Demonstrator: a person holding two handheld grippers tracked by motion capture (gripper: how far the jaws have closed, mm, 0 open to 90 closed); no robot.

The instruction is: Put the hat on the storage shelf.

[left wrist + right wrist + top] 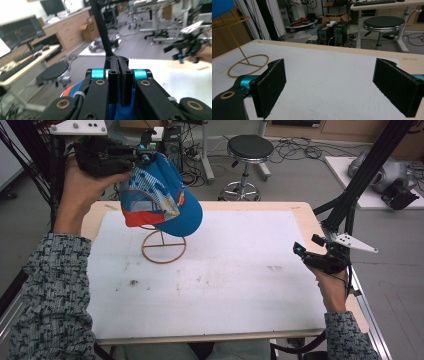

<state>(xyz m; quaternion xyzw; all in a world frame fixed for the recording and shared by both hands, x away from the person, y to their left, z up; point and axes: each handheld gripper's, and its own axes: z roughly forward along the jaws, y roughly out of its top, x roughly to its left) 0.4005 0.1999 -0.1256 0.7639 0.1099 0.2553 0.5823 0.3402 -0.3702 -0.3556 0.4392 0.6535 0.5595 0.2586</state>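
The left hand-held gripper (146, 151) is raised above the far left corner of the counter (210, 295), its jaws pressed together on the top edge of a blue fabric baseball cap with a red-and-white printed panel (162, 195). In the left gripper view the two black jaws stand nearly flush, with blue cloth (125, 112) bunched below them. The cap hangs from that pinch, tilted, its crown low over a thin yellow wire hat stand with a ring base (163, 247) that rests on the white mat covering the counter. From above, the cap seems to sit on or just over the stand's top ring; whether it bears on the wire I cannot tell.

The right hand-held gripper (311, 254) waits well apart, low over the counter's right edge, jaws spread wide and empty, as the right gripper view shows, with the stand (242, 62) off to one side.

The step looks like seating the cap on the stand or lifting it off. To do it well, move the cap straight along the stand's stem so the light wire frame is not dragged or tipped. Keep the pinch firm on the fabric. The free gripper could steady the ring base.
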